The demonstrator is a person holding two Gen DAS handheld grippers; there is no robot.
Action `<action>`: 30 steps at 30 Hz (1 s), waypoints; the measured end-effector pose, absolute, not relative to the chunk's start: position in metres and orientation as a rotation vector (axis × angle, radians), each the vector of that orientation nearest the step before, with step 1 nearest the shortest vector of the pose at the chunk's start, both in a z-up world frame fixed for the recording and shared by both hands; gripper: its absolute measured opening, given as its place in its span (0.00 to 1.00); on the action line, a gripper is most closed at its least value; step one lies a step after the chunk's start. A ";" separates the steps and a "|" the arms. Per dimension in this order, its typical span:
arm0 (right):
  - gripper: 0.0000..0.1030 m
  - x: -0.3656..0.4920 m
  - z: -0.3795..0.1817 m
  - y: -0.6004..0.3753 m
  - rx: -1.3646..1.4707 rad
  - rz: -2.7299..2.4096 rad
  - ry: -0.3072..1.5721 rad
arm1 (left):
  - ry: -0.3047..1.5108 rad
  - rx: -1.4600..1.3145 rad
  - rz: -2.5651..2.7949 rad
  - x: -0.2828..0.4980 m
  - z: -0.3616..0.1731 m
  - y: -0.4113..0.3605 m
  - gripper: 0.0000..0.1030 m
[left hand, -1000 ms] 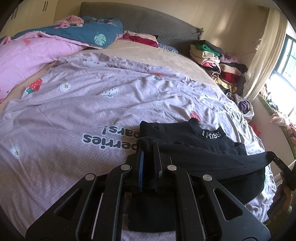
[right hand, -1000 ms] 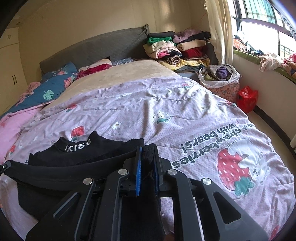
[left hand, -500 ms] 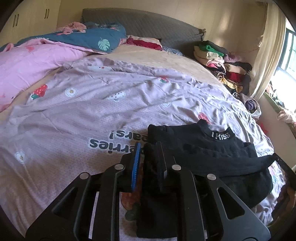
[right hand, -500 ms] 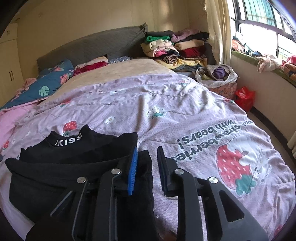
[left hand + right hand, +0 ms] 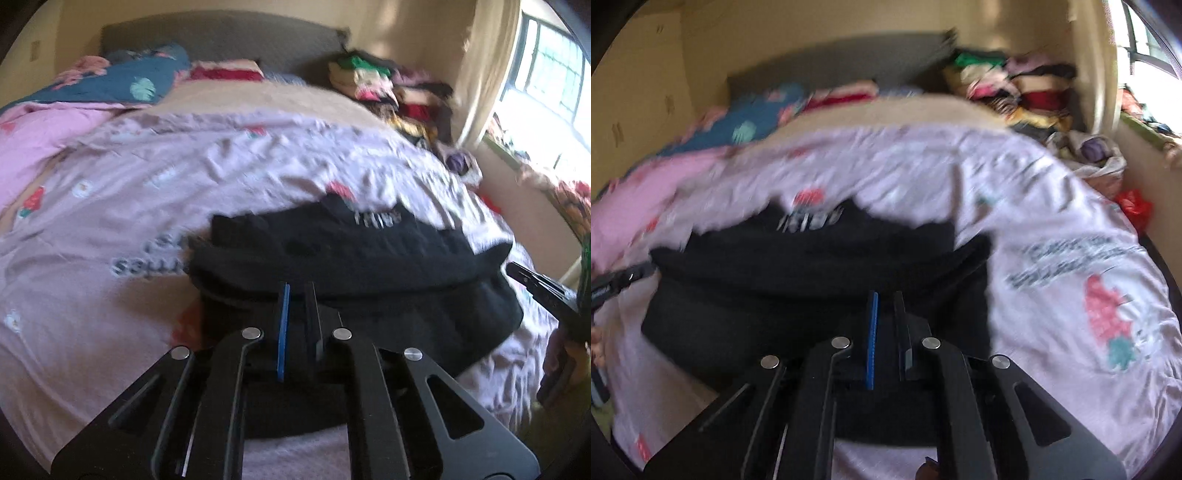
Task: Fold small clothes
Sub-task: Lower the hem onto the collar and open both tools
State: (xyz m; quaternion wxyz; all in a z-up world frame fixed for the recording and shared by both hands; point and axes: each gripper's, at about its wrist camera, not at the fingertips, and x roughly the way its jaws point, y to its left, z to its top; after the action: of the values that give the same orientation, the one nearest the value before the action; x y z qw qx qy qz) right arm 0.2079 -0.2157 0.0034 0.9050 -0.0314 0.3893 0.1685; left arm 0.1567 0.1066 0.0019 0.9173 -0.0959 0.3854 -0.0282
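Observation:
A black top [image 5: 369, 251] with white letters on its collar [image 5: 376, 218] lies folded on the lilac quilt [image 5: 184, 177]. My left gripper [image 5: 296, 290] sits at the garment's near left part. Its jaws are closing to a narrow slit with black cloth between them. At the near right part, my right gripper [image 5: 886, 297] is closing in the same way on the black top [image 5: 812, 266]. Folds run taut toward both sets of fingertips. The right gripper's tip [image 5: 535, 284] shows at the left view's edge, and the left gripper's tip [image 5: 620, 282] at the right view's edge. Both views are blurred.
A pink blanket [image 5: 48, 140] and a blue leaf-print one [image 5: 122, 81] lie at the far left by the grey headboard [image 5: 221, 37]. A stack of folded clothes [image 5: 388, 85] stands at the far right. A bag of clothes [image 5: 1097, 155] and a window sill are at the right.
Both grippers held the cloth, opened and let it drop half a second ago, then moved toward me and down and closed again at the garment's near fold.

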 end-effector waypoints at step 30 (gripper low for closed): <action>0.08 0.316 -0.016 -0.221 -0.026 0.224 0.831 | 0.782 -0.173 0.123 0.232 -0.021 0.157 0.11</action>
State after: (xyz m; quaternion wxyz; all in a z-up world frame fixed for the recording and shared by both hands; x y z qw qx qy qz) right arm 0.3160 -0.2206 -0.0161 0.9087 -0.0128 0.4029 0.1086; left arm 0.2321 0.1571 -0.0211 0.9190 -0.0843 0.3806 0.0597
